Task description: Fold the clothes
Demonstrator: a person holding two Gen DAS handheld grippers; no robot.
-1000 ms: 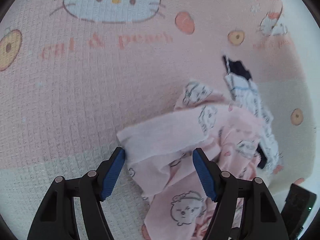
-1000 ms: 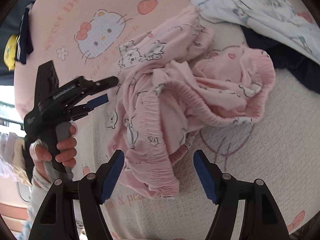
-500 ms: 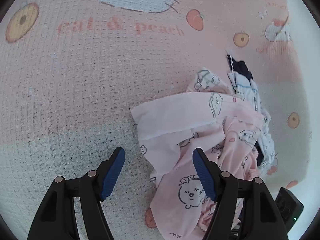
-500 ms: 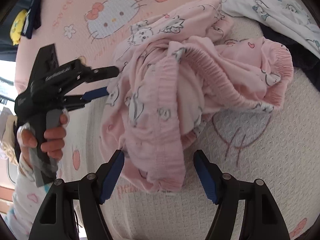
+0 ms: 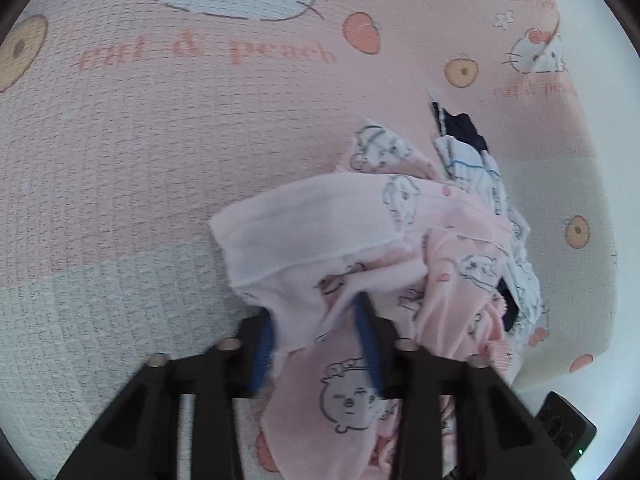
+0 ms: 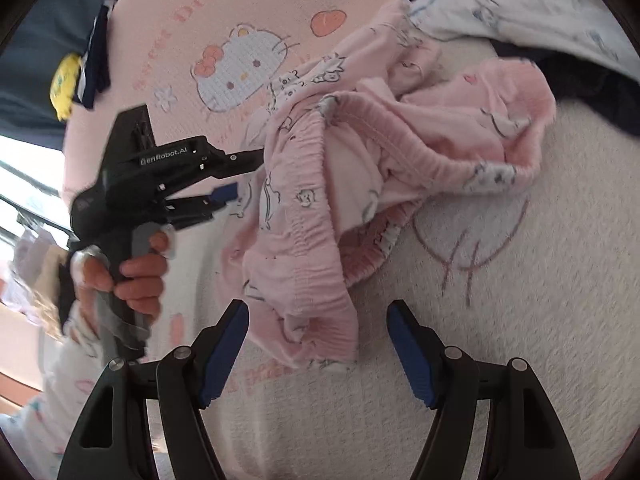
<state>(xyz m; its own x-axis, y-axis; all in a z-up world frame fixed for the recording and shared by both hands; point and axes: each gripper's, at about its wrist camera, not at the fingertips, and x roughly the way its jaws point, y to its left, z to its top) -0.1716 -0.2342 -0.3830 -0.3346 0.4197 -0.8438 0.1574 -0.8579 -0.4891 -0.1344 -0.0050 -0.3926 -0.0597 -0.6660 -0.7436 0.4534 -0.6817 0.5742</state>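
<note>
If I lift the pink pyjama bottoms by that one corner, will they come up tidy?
Probably not. The pink pyjama bottoms lie crumpled, so they'll likely hang limp. The left gripper is closing on one thin fold; it may slip. The white garment overlaps them and might drag along.

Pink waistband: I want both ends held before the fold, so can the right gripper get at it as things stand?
Probably yes. The right gripper is open, and the waistband lies on top just ahead of its fingers with nothing over it. The left gripper is closing on cloth off to the side.

A pink and cream waffle-weave blanket (image 5: pixel 160 160) printed with cats and peaches carries crumpled pink pyjama trousers (image 6: pixel 320 208) ahead of the right jaws, white and navy garments (image 6: pixel 540 20) beyond them.
</note>
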